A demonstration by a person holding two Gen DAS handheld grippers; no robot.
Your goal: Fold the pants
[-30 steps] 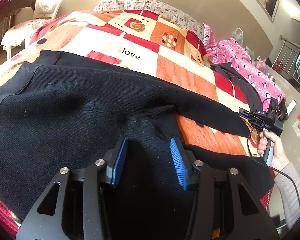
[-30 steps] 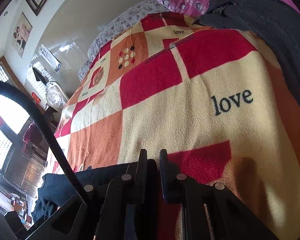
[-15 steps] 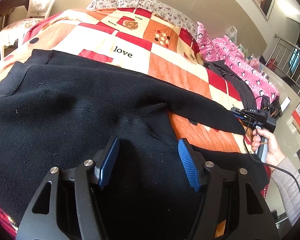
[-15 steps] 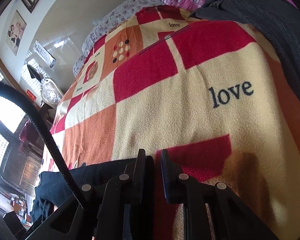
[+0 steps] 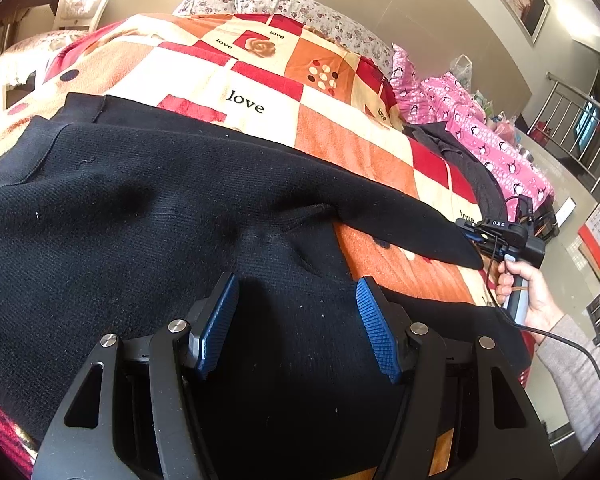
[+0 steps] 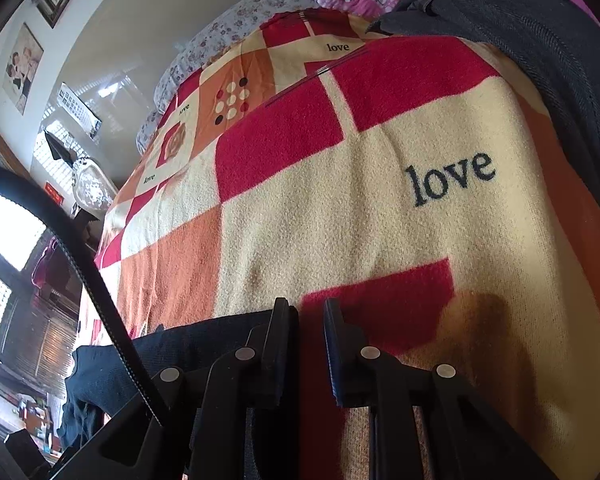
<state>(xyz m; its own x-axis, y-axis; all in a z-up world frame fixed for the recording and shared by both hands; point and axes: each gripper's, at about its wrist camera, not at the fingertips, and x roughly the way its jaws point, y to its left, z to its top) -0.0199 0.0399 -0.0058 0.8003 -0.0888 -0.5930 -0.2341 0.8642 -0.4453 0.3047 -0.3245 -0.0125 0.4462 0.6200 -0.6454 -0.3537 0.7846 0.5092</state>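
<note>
We hover left gripper (image 5: 296, 320), jaws wide, empty, over black knit pants (image 5: 140, 216) near bed's front edge; right gripper (image 6: 306, 344) nearly closed at leg hem, hold unclear. Next: grip waist, fold.

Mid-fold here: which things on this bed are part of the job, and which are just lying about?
Part of the job:
- black pants, spread flat
- left gripper, open above them
- right gripper, at the far leg's hem

Just lying about:
- patchwork blanket
- dark grey garment
- pink penguin bedding
- floral pillows
</note>
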